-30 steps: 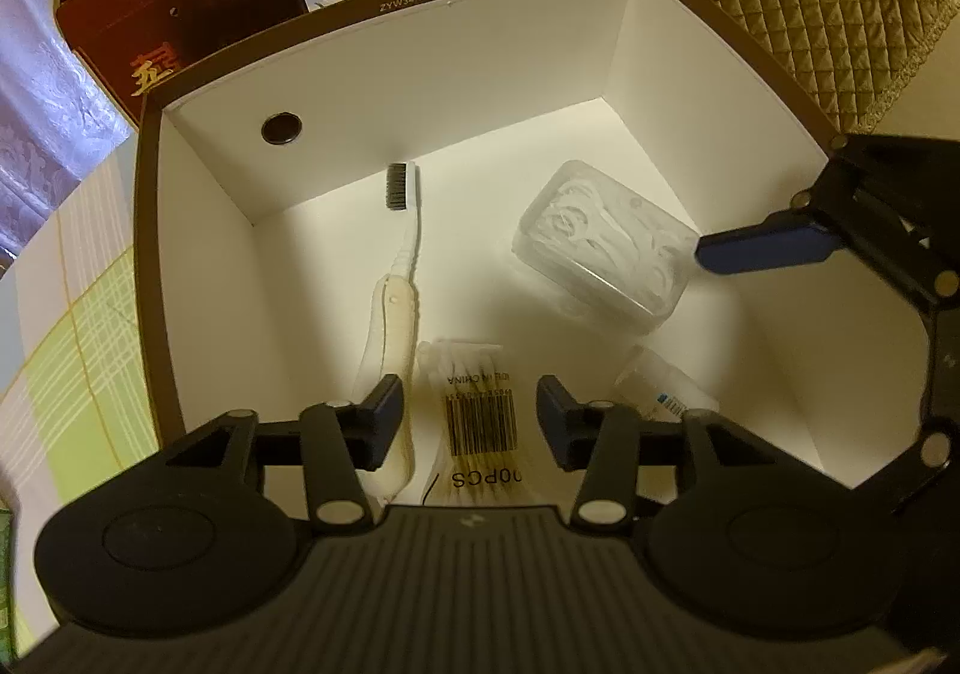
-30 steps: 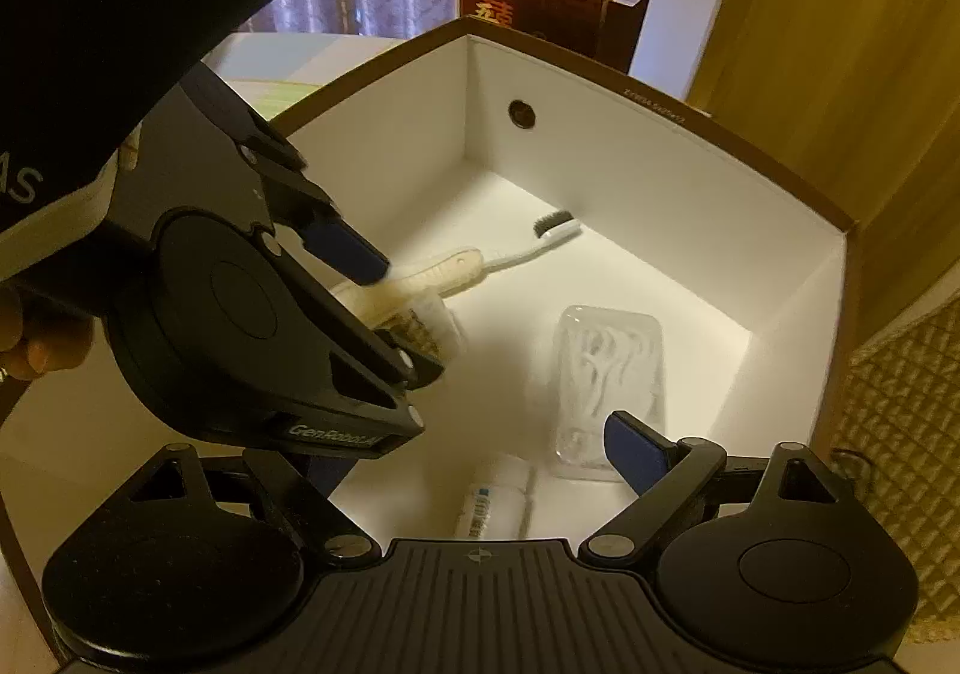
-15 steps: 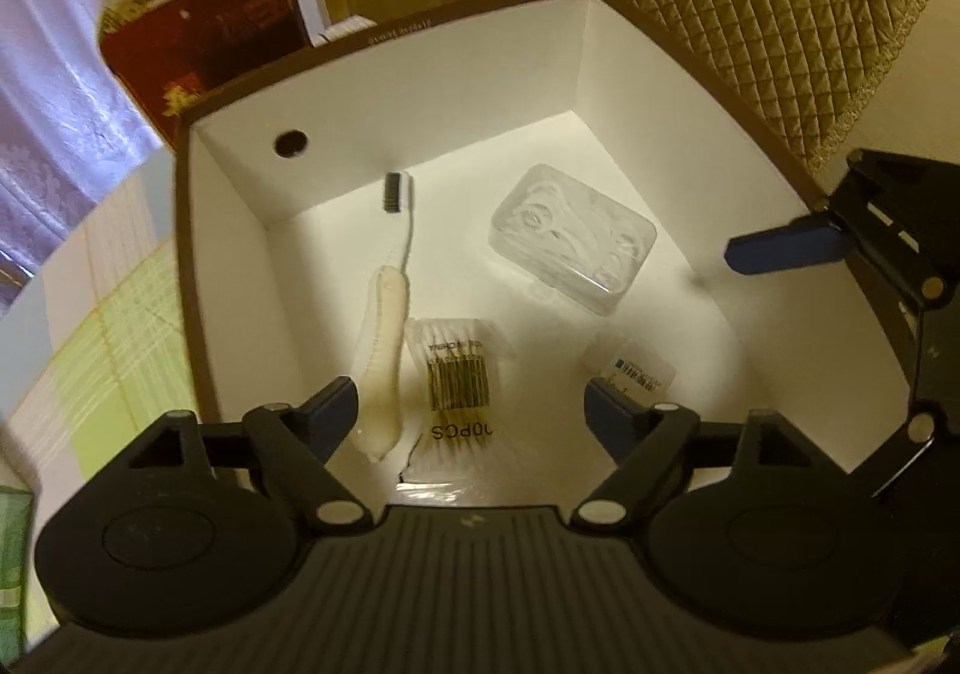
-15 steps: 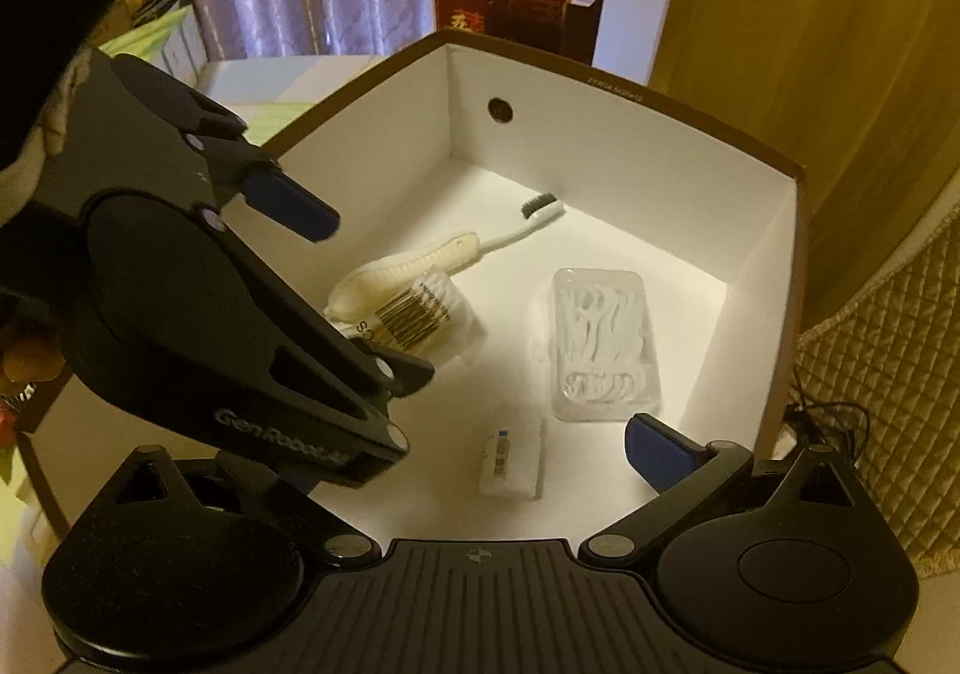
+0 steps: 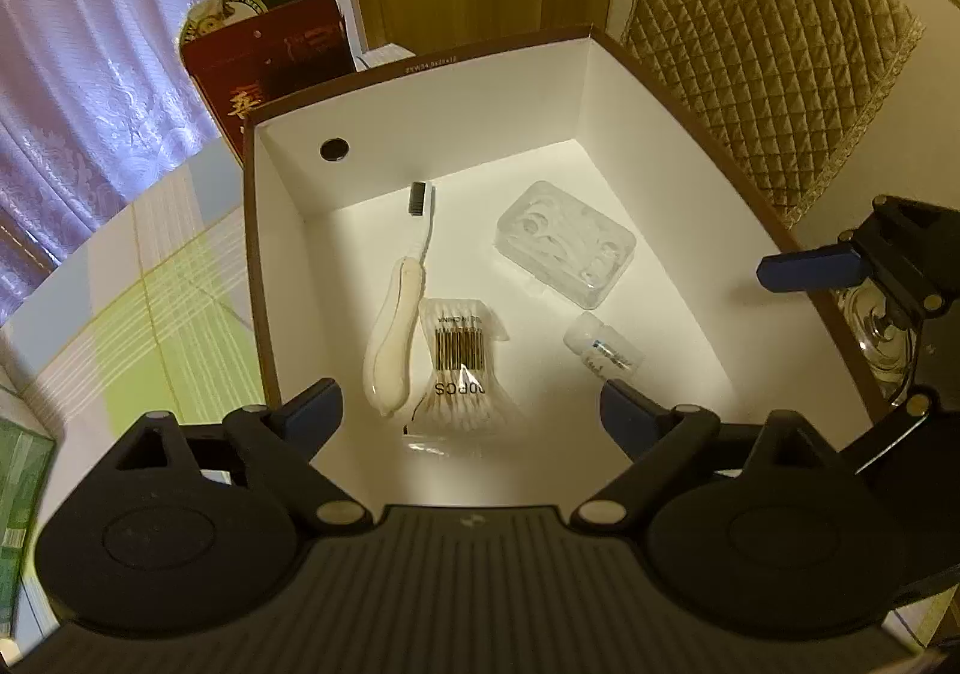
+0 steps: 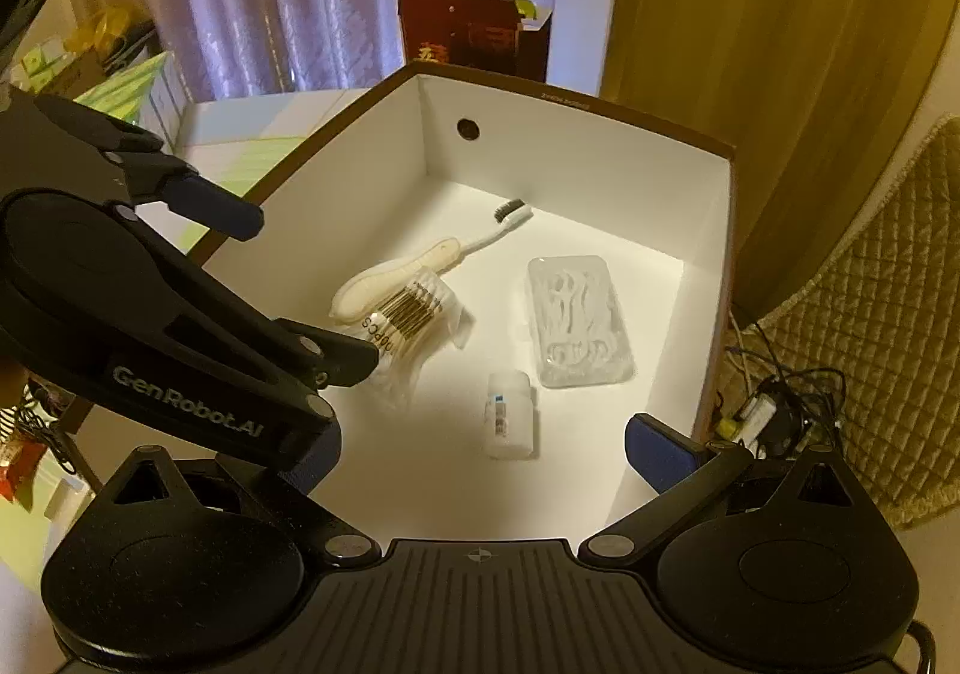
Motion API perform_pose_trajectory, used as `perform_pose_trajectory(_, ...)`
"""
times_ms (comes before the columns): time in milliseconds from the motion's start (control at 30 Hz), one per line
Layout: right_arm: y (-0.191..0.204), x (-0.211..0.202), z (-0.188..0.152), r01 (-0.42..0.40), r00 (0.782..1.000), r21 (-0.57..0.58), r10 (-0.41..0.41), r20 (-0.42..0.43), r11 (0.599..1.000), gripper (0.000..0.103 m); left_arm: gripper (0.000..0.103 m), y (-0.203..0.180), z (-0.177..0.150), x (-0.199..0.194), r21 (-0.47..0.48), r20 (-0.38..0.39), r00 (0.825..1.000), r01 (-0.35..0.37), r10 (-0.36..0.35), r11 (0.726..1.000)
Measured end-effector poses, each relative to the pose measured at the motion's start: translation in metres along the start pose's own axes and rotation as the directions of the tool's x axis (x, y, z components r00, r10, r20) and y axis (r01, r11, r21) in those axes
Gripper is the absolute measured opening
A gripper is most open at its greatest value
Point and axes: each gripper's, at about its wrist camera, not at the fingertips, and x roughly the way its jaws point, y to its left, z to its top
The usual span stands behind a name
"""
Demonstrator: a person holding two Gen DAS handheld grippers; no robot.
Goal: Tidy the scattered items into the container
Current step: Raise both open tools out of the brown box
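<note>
Both wrist views look steeply down, close above the box (image 5: 420, 74) (image 6: 600, 104). Left gripper (image 5: 471, 416) faces from its near-left edge; right gripper (image 6: 480, 452) from near-right. Shared: box interior.

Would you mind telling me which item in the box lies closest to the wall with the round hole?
The white toothbrush: its dark bristle head nearly reaches that wall, unlike the other three items.

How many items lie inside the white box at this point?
4: toothbrush at left, cotton swab pack touching it, clear floss-pick case toward the right wall, small bottle near the front. The nearest floor is hidden.
</note>
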Motion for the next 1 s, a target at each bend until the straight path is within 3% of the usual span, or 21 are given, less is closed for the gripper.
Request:
perform_pose_trajectory(500,0.022,-0.044,-0.022,0.029,0.998,0.084,-0.034,0.060,0.996,0.103,0.097,0.004,-0.031,-0.053,-0.056,0.058,0.997,-0.047,0.050,0.997)
perform_pose_trajectory(1000,0.072,-0.096,-0.048,0.075,0.989,0.149,-0.093,0.116,0.986,0.103,0.097,0.008,-0.092,-0.120,-0.072,0.132,0.988,-0.066,0.075,0.995)
